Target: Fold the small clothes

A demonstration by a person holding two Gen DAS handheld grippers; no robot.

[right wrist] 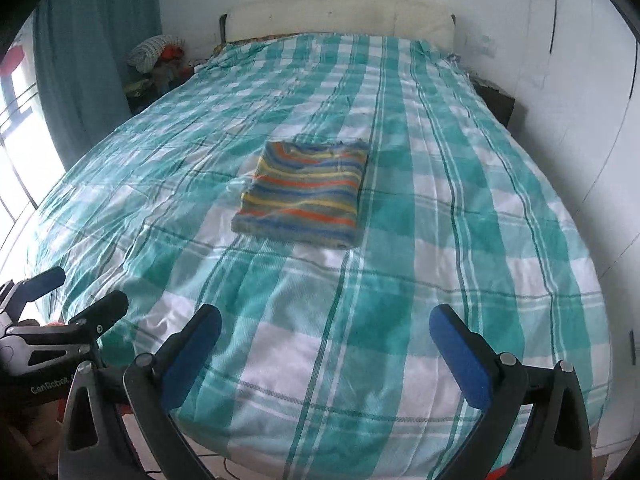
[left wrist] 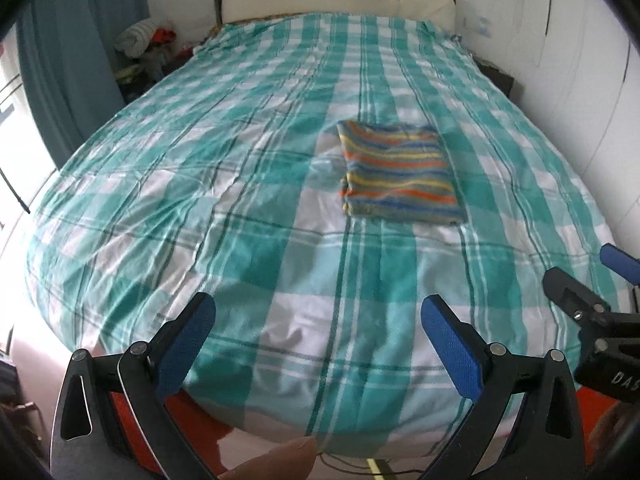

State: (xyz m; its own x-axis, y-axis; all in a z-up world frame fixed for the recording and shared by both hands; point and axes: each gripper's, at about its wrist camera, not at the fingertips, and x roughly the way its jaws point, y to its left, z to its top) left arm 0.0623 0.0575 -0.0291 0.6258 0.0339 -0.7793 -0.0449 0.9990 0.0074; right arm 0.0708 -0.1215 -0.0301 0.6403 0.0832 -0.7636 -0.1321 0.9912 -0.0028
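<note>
- This is a bedroom with white walls, a blue-green curtain (right wrist: 96, 40) by the window and a big bed with a green and white checked cover (right wrist: 440, 240).
- A padded cream headboard (right wrist: 340, 14) stands at the far end of the bed.
- A small pile of loose clothes (right wrist: 158, 58) sits beside the bed, near the headboard corner on the curtain side.
- The small striped knitted cloth with orange, yellow and blue lines (right wrist: 304, 192) lies flat on the bed, about in the middle, well apart from the headboard.
- It already looks folded into a neat, thick square, so the folding seems nearly done.
- It looks soft, light and floppy. It would sag if you picked it up by one corner.
- I think the best place to hold it is the two near corners, one on each side, pinching all the layers together so they do not slide apart.
- The left hand-held gripper (left wrist: 320, 344) is spread wide and holds nothing. It hangs over the foot end of the bed, far from the cloth.
- The right hand-held gripper (right wrist: 326, 354) is spread wide too, with nothing in it, just beside the left one.
</note>
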